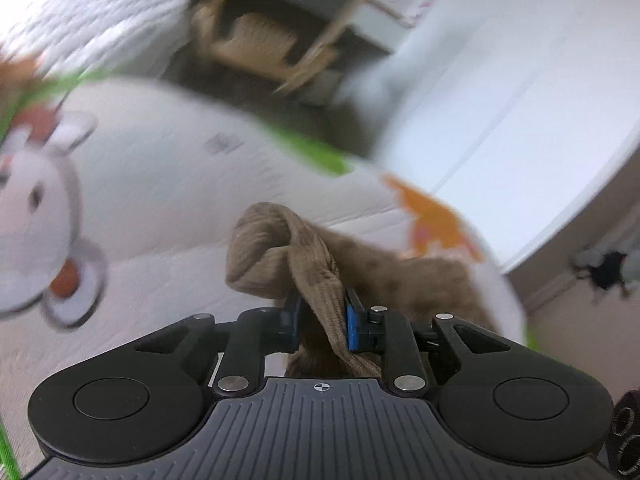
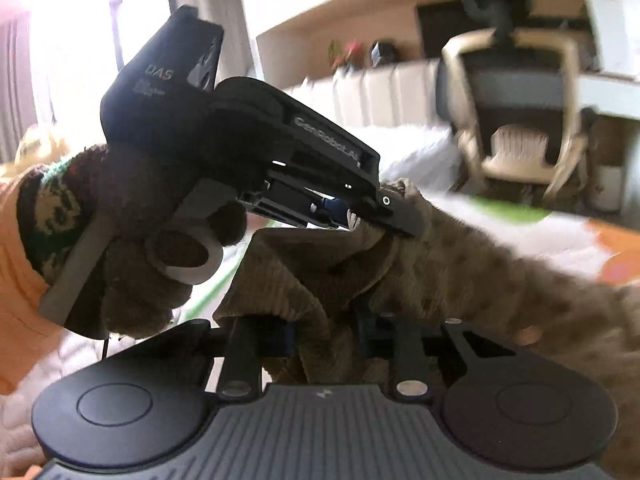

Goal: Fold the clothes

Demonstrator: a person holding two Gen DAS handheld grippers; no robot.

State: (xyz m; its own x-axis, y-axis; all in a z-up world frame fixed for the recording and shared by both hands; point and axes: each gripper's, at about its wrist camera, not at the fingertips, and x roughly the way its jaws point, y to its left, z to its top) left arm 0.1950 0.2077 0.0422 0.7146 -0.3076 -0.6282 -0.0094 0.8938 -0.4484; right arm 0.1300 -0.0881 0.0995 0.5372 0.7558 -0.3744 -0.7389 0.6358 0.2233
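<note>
A brown ribbed garment (image 1: 276,248) hangs bunched above a white quilt (image 1: 168,168) printed with a cartoon animal. My left gripper (image 1: 322,314) is shut on a fold of this cloth, which is pinched between its blue pads (image 1: 351,326). In the right wrist view the same garment (image 2: 460,264) stretches across to the right. My right gripper (image 2: 326,332) is shut on another bunched part of it. The left gripper (image 2: 394,216), held by a gloved hand (image 2: 132,248), bites the cloth just above and beyond the right one.
The quilt has a green border (image 1: 308,148) and an orange print (image 1: 436,216). A wicker chair (image 2: 516,120) stands beyond the bed, with a white cabinet (image 1: 500,100) at the right. An orange sleeve (image 2: 20,280) shows at the left edge.
</note>
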